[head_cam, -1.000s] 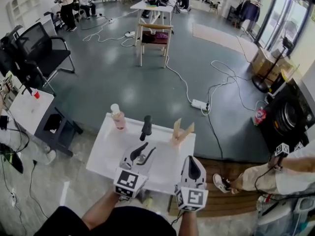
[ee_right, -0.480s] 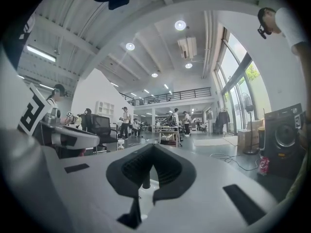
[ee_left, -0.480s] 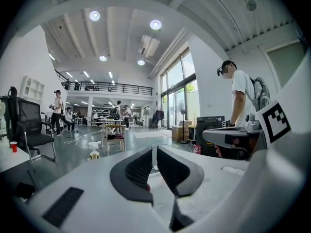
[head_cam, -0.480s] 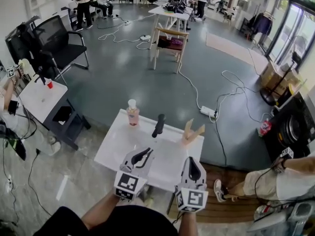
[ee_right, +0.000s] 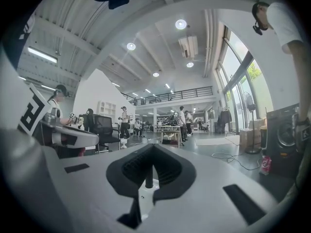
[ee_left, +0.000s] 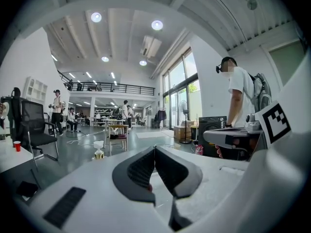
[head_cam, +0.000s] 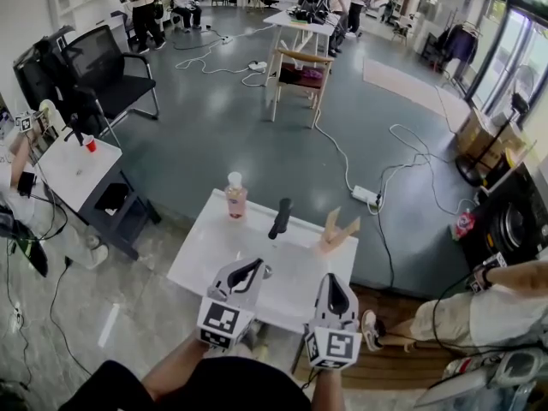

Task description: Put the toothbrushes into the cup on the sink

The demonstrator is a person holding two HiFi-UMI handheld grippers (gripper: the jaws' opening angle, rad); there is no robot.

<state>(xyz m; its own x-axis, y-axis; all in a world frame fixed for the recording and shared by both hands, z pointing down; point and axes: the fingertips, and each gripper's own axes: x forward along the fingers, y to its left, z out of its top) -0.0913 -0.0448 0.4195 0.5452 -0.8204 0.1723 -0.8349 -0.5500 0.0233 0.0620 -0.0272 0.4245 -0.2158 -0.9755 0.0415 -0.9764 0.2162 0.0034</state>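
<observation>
Two tan sticks (head_cam: 336,232) stand in a V (tops leaning apart, pointing upward) at the far edge of the white bench (head_cam: 205,259), while the left hand-held gripper (head_cam: 254,269) and right hand-held gripper (head_cam: 332,291) are both closed and empty.

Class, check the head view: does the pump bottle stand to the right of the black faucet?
No, the pump bottle stands upright to the left of the black faucet in that view.

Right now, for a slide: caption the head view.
Left gripper and right gripper, both shut, hover over a white sink with pump bottle and faucet.
</observation>
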